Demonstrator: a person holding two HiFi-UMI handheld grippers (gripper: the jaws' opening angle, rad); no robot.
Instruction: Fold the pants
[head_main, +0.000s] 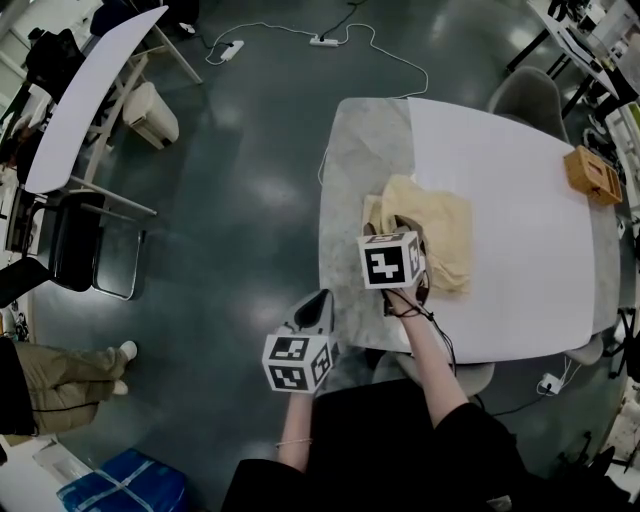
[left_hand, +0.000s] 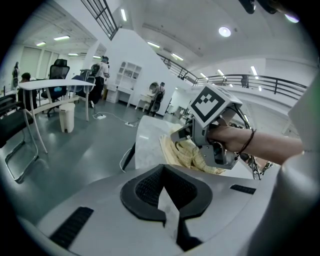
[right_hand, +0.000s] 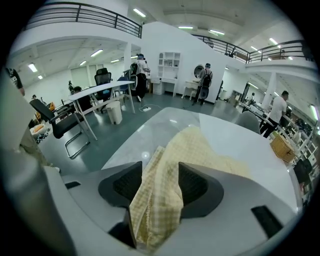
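Yellow checked pants (head_main: 442, 232) bunched on the counter (head_main: 520, 190)
They lie by the counter's near left edge. The right gripper (right_hand: 160, 186) has its jaws spread, with a loose fold between them. The left gripper (left_hand: 165, 194), off the counter's near left corner, has its jaws pressed together, empty.

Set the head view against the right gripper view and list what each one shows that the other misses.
Only the head view: the left gripper, held beside the table's near edge, and the person's right forearm reaching over the table.
Only the right gripper view: the right gripper with its jaws apart and a fold of the pants lying between them, and people standing by distant shelves.
Both: the yellow checked pants bunched on the table, and the wooden box at the table's edge.
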